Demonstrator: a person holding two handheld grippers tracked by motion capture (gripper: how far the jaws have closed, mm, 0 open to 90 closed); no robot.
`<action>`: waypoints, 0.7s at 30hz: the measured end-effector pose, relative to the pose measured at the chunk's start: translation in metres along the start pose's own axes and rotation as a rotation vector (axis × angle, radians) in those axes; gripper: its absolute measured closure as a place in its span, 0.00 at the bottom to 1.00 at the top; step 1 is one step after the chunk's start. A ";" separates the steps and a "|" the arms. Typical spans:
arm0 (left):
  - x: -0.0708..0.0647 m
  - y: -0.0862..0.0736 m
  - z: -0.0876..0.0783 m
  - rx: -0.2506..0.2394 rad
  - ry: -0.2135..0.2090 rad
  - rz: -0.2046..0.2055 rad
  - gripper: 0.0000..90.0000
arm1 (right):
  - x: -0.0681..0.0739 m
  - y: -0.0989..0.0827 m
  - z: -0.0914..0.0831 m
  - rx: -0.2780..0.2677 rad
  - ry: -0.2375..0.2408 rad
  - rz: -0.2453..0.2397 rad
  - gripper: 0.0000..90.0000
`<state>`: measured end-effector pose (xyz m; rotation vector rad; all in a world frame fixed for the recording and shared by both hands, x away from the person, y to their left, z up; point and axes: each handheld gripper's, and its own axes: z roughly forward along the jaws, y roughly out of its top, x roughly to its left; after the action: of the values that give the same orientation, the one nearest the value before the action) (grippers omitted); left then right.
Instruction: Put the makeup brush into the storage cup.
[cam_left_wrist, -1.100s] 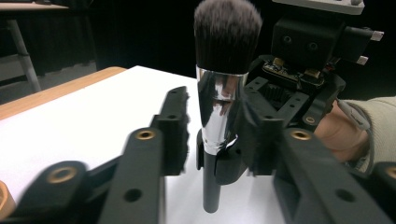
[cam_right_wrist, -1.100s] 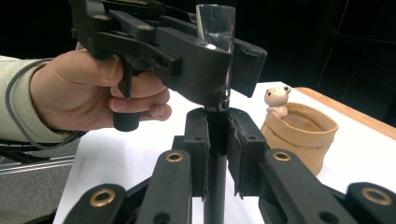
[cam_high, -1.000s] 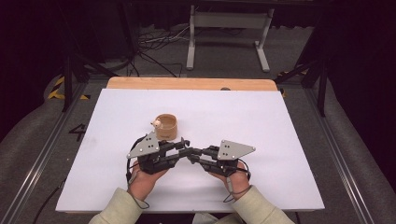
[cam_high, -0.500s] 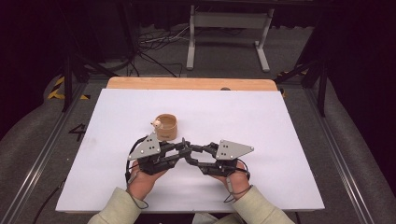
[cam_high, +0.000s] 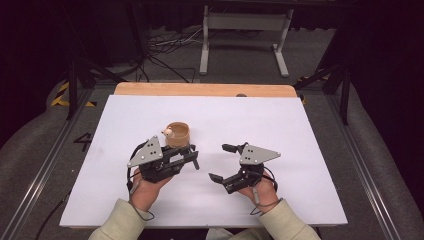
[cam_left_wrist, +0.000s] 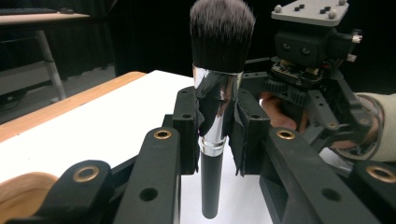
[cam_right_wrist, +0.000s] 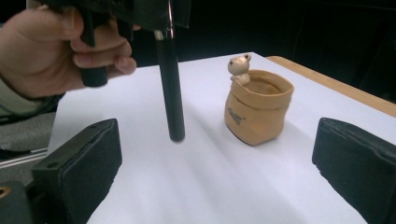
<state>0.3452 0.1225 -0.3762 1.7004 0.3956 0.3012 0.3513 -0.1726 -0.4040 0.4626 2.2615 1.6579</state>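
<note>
**Brush handed to the left claw**

Released by the right claw (cam_high: 224, 162), whose jaws have just been opening and now stand apart and empty, the makeup brush (cam_left_wrist: 217, 84) is clamped upright in the left claw (cam_high: 192, 156). Placement in the bear pouch (cam_high: 177, 134) on the tabletop (cam_high: 300, 130) is judged outstanding.

- My left gripper (cam_left_wrist: 219, 126) clamps the brush (cam_left_wrist: 219, 84) by its shiny ferrule: upright, dark bristles on top, black handle hanging clear above the white table.
- The tan pouch-shaped cup (cam_right_wrist: 257, 107) with a small bear on its rim stands upright just beside the brush.
</note>
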 end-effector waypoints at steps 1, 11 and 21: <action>0.001 0.001 -0.001 0.002 0.006 -0.004 0.83 | -0.001 0.000 -0.003 0.001 0.000 0.001 0.02; 0.018 0.020 -0.004 0.010 0.070 -0.004 0.83 | -0.017 -0.006 -0.035 -0.006 -0.080 0.034 0.01; 0.033 0.030 -0.001 0.023 0.124 -0.016 0.83 | -0.023 -0.014 -0.044 0.036 -0.119 0.048 0.00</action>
<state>0.3772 0.1331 -0.3469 1.7055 0.5058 0.3932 0.3525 -0.2246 -0.4031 0.6120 2.2126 1.5705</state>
